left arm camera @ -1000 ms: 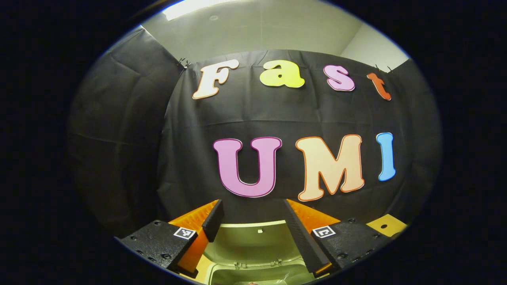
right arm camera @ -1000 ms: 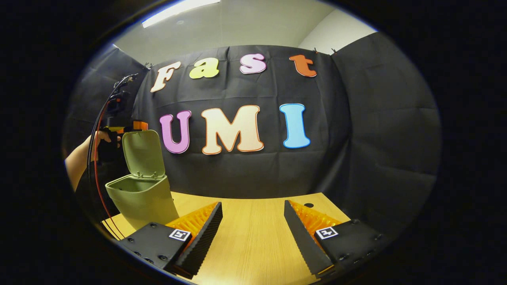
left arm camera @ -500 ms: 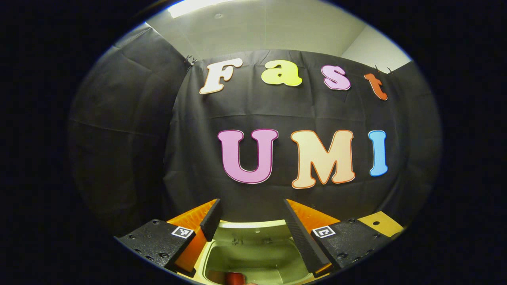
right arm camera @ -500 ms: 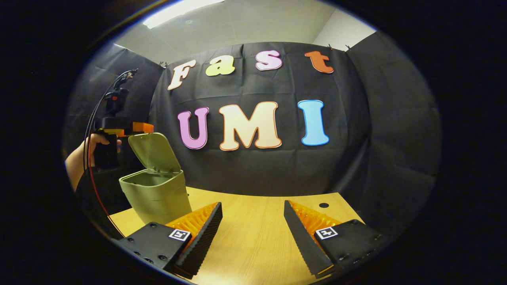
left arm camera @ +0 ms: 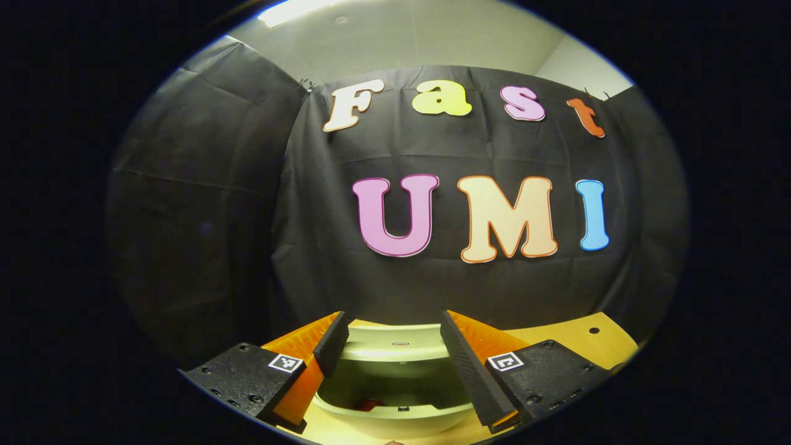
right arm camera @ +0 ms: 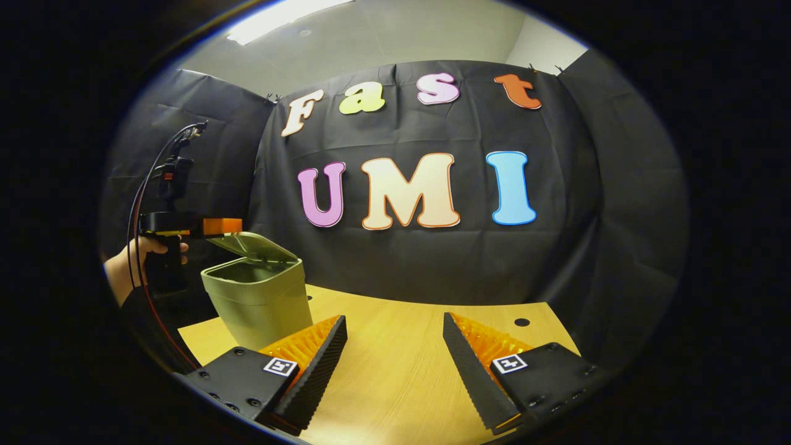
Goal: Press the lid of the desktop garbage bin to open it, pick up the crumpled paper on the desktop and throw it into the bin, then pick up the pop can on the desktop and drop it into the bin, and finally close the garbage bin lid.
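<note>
The green garbage bin (right arm camera: 259,303) stands on the wooden desktop (right arm camera: 401,364) toward its left end, close to the black cloth wall (right arm camera: 575,204) behind it. Its lid (right arm camera: 253,245) is tilted partway down over the mouth, hinged at the back, with a gap open at the front. In the left gripper view the bin (left arm camera: 395,414) sits right under the camera, the lid (left arm camera: 395,346) showing as a pale band across the top of the opening, and inside the dark hollow a small patch of red (left arm camera: 369,405) shows — probably the pop can, though too little of it is visible to be sure.

The left gripper (left arm camera: 390,337) hangs just above the lid, its two fingers spread apart with the lid's edge between them and nothing pinched. In the right gripper view the same tool (right arm camera: 185,225) shows at the far left beside the lid, held by a hand (right arm camera: 139,256), with dark and red cables (right arm camera: 145,204) looping up and down from it; whether it touches the lid I cannot tell from here.

The right gripper (right arm camera: 395,330) is well apart from the bin, low over the bare desktop — its fingers spread wide and empty. A small dark hole (right arm camera: 522,322) marks the desktop near the far right edge.
</note>
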`<state>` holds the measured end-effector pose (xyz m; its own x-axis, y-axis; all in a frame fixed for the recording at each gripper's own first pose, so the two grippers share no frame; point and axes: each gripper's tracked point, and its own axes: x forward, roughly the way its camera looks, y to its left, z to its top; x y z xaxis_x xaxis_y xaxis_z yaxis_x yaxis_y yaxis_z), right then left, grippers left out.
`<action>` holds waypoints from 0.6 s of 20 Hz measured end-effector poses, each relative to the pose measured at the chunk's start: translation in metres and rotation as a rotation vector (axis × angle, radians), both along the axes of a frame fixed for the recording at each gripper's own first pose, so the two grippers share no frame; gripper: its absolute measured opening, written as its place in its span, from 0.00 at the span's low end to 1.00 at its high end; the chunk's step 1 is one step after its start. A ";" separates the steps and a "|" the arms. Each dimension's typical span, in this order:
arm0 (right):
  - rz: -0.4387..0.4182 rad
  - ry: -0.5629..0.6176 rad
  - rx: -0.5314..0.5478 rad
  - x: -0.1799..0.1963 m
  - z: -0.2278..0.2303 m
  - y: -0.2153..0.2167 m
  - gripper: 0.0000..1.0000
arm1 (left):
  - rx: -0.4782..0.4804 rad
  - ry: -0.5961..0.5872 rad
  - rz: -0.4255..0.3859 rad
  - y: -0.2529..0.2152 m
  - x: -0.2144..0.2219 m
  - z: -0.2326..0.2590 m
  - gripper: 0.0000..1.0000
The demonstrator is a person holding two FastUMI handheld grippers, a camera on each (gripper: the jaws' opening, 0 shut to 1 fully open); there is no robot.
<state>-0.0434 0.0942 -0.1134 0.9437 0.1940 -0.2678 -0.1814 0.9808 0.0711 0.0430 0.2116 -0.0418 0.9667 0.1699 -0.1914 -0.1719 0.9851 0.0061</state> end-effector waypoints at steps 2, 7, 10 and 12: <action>0.012 0.007 0.001 0.000 -0.003 -0.002 0.98 | -0.007 0.027 0.001 -0.002 -0.007 -0.016 0.94; 0.032 0.029 0.007 0.001 -0.007 -0.007 0.99 | -0.021 0.109 0.026 -0.001 -0.019 -0.053 0.93; 0.041 0.035 0.011 0.004 -0.009 -0.007 0.98 | -0.014 0.129 0.026 -0.003 -0.021 -0.065 0.93; 0.045 0.046 0.018 0.004 -0.012 -0.006 0.98 | 0.007 0.125 0.040 0.000 -0.021 -0.070 0.93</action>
